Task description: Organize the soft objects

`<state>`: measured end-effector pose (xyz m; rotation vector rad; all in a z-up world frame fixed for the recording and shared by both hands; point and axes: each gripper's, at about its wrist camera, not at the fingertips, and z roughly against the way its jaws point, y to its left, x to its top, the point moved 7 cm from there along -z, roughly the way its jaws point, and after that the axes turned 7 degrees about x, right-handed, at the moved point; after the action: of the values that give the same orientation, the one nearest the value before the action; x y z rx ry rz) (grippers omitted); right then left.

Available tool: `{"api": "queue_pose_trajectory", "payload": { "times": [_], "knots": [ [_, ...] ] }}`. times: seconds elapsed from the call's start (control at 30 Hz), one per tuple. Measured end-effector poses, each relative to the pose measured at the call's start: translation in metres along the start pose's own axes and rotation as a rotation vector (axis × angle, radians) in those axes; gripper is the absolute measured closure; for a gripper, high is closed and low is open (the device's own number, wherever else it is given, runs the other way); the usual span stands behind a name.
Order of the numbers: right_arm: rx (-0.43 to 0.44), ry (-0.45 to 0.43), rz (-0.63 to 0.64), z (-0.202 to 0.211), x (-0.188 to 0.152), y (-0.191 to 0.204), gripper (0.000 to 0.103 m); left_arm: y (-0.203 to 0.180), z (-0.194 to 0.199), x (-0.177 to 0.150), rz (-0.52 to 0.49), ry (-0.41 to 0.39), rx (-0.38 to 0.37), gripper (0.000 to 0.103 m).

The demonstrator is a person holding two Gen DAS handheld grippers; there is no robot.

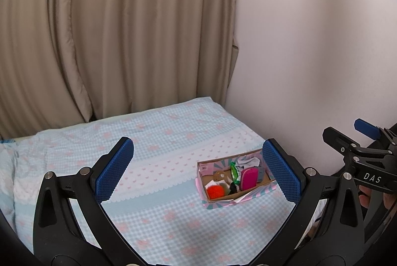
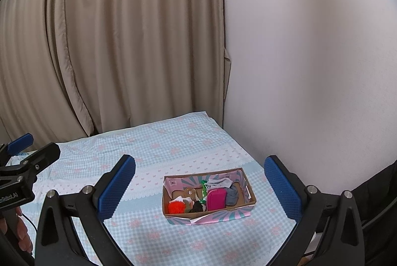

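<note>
A domestic bedroom is being shown. A bed point(image 1: 153, 141) is being covered by a light blue checked sheet point(image 2: 173, 141) printed with pink flowers and bows, and is being set into a corner of the room. Full-length beige curtains point(image 1: 111, 30) are being hung behind its far edge, and a plain white wall point(image 2: 310, 55) is being met along its right side. A small patterned cardboard box point(image 2: 244, 187) of soft household items is being kept on the bedding.

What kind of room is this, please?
Probably a bedroom: a bed with a blue checked sheet, beige curtains behind it, and a plain wall. A box of soft things sits on the bed.
</note>
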<state>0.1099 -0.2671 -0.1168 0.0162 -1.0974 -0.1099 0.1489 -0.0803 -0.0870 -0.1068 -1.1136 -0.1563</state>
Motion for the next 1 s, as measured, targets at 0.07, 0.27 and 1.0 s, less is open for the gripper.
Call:
{"api": "queue_pose_trajectory", "payload": {
  "times": [0.07, 0.27, 1.0],
  "knots": [
    [0.0, 0.0, -0.001, -0.0012, 0.0004, -0.0004, 0.0, -0.0002, 0.0, 0.0003, 0.001, 0.0, 0.0, 0.0],
    [0.0, -0.004, 0.001, -0.002, 0.0011, 0.0, 0.0, -0.0022, 0.0001, 0.0015, 0.001, -0.005, 0.002, 0.0],
    [-0.003, -0.02, -0.004, -0.0061, 0.0019, -0.0014, 0.0, -0.0072, 0.0005, 0.0046, 0.0, -0.02, 0.015, 0.0]
  ]
}}
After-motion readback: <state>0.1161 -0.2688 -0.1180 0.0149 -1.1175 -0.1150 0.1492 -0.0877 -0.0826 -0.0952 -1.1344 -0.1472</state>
